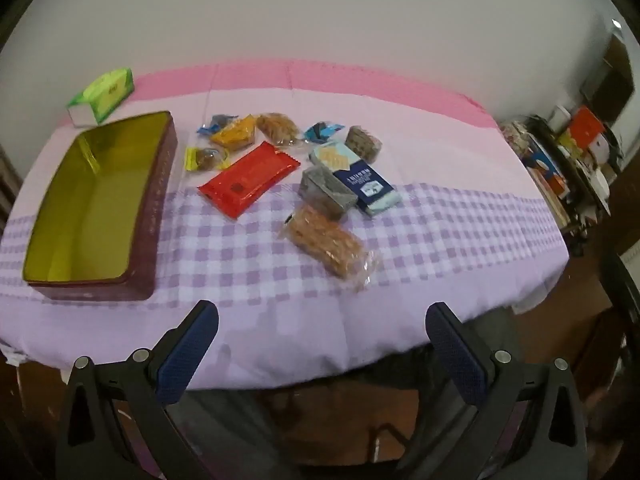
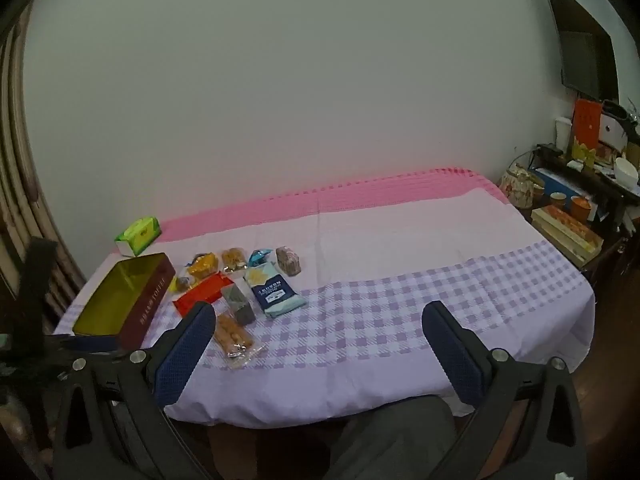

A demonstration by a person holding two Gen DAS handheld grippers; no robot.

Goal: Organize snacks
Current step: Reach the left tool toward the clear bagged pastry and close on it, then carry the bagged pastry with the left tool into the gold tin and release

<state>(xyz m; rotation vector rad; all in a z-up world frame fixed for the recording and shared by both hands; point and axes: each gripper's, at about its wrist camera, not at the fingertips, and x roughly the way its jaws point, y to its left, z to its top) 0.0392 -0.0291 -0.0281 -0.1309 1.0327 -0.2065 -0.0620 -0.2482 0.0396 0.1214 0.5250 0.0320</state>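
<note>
Both tools hang short of the table's near edge with nothing between their pads: the left gripper (image 1: 322,320) stands wide apart over the lilac checked tablecloth (image 1: 440,240), and the right gripper (image 2: 320,322) is spread just as wide, further back. The snacks lie loose in a cluster at mid-table, just right of the empty tin (image 1: 60,216), whose gold inside faces up; none is in it yet, so the sorting looks unstarted. Nearest the left tool is a clear-wrapped biscuit pack (image 1: 330,250), then a red packet (image 1: 248,178), a blue cracker pack (image 1: 360,182) and a grey bar (image 1: 326,194) that seems to rest against it. Small sweets (image 1: 206,158) sit further back, near the tin's wall. The risks are likely these: crinkly film may slide out of a pinch taken on the loose seal rather than the body; closing on the grey bar could drag the blue pack along; a hard squeeze may crush biscuits; a low pass could snag and pull the cloth, shifting everything; and the tin may skate if its rim is knocked. A green tissue pack (image 1: 102,96) behind the tin is not a snack.
</note>
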